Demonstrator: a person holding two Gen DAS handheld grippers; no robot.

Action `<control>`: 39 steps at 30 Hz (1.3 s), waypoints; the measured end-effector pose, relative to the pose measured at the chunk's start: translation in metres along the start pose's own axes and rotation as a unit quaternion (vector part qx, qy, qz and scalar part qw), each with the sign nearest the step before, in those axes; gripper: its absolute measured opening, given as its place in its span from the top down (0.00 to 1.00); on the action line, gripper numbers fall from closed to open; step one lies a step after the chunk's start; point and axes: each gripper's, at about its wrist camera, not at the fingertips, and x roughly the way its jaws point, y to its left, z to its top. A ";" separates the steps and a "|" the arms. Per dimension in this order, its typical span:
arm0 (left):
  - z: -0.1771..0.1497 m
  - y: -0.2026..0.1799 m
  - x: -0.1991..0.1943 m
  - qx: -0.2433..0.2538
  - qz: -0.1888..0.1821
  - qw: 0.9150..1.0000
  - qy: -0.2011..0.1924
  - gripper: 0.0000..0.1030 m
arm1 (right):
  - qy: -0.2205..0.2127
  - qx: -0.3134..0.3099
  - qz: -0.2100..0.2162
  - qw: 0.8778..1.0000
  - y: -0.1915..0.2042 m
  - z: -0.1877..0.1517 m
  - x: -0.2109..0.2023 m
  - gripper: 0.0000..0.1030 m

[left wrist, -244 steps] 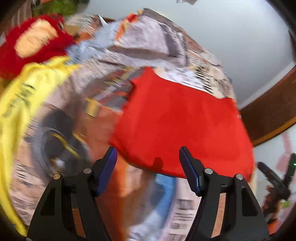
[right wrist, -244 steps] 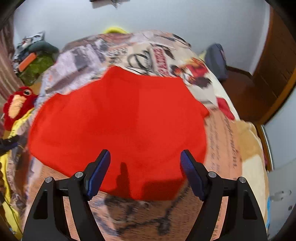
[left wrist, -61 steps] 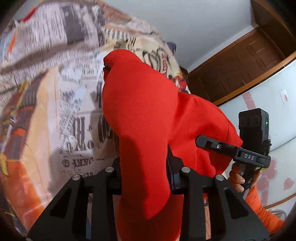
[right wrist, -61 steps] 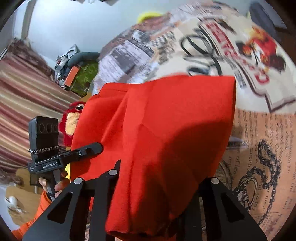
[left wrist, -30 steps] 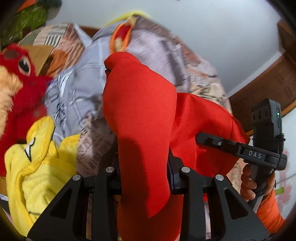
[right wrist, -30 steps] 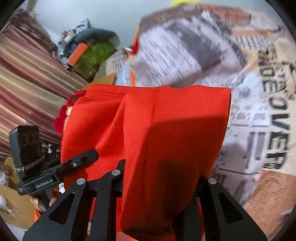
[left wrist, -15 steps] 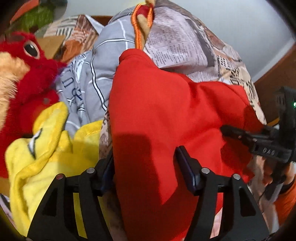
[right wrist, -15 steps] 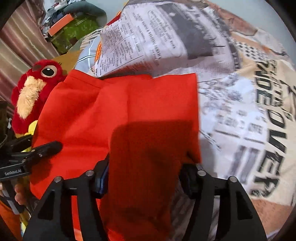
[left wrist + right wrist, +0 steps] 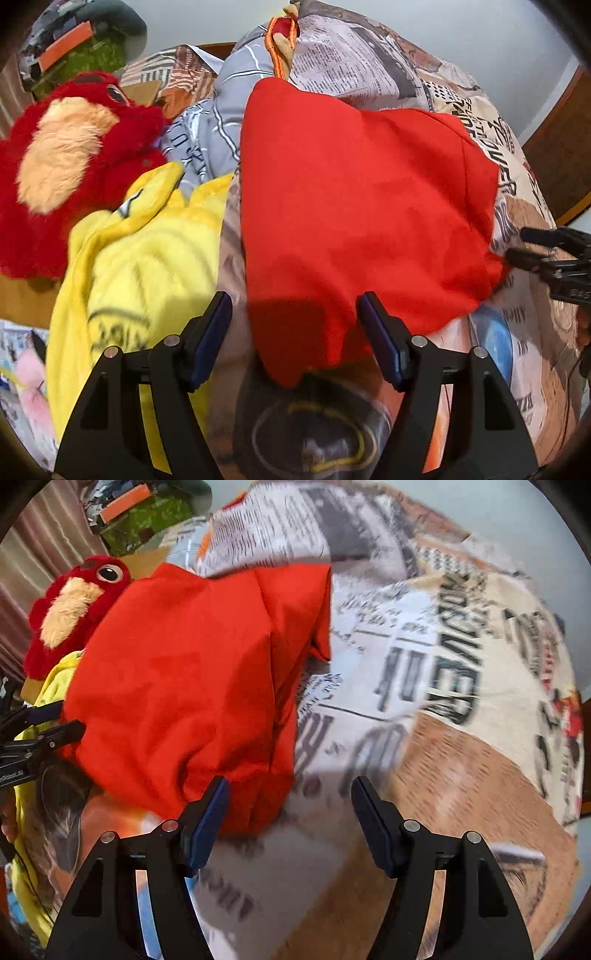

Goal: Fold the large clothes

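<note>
A folded red garment [image 9: 354, 206] lies on the newspaper-print bedspread [image 9: 454, 686]. My left gripper [image 9: 297, 328] hangs over its near corner. The jaws are opening, and the corner lies between them without the blue pads pressing it. In the right wrist view the red garment [image 9: 184, 686] sits left of centre. My right gripper [image 9: 291, 799] is over its near edge, jaws opening, with cloth close to the left pad [image 9: 208, 812] but not gripped. Each gripper shows at the other view's edge: the right gripper [image 9: 546, 254] and the left gripper [image 9: 37, 734].
A red plush toy [image 9: 66, 166] and a yellow garment [image 9: 140, 266] lie left of the red one. Behind it is a grey striped cloth [image 9: 221, 110]. A green bag [image 9: 85, 48] sits at the far left, and a wooden door [image 9: 561, 147] is at the right.
Both grippers were shut on the red garment and held it up. They have since lowered it onto the bed, let go and opened, and the garment now lies flat.
</note>
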 end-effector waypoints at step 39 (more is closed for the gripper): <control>-0.164 -0.148 -0.385 0.056 0.018 0.874 -0.481 0.11 | -0.488 0.013 0.020 0.873 0.103 -0.132 -0.325 0.19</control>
